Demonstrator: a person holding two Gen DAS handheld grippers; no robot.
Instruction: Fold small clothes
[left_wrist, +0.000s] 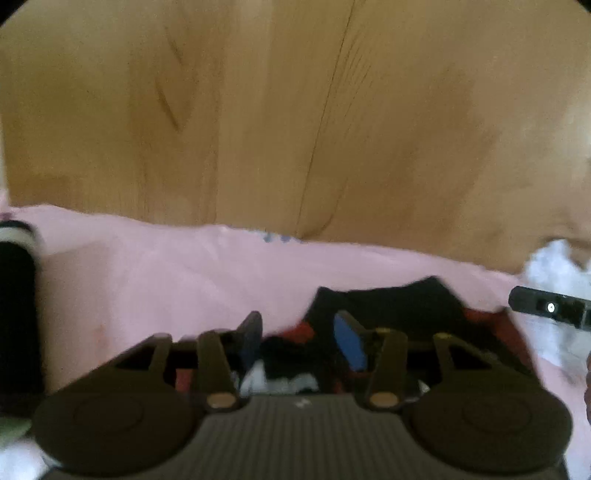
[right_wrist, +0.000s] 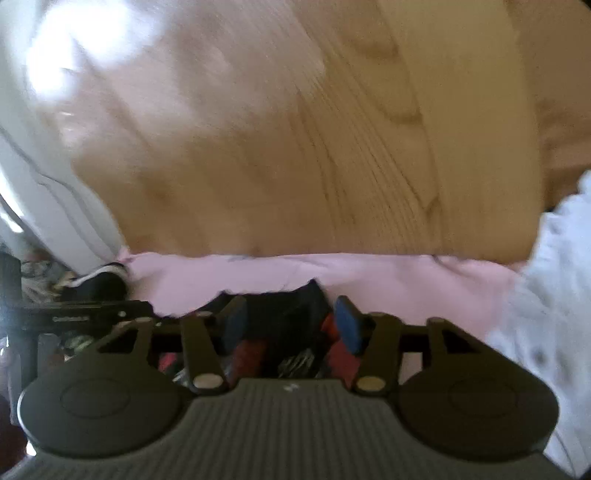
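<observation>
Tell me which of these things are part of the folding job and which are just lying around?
In the job: dark red-and-black garment, pink cloth, left gripper, right gripper.
Lying about: white fluffy fabric, black-and-white sock, wooden floor.

Left gripper (left_wrist: 301, 341) and right gripper (right_wrist: 293, 326): each has a grey ribbed body, two round black discs, black linkage arms with pale pivot pins, and black fingers (left_wrist: 349, 343) faced with blue pads (right_wrist: 347, 328).

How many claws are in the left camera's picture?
2. The left claw fills the bottom middle, over the dark red-and-black garment. One finger of the right claw pokes in at the right edge, by the white cloth; the rest is hidden.
</observation>
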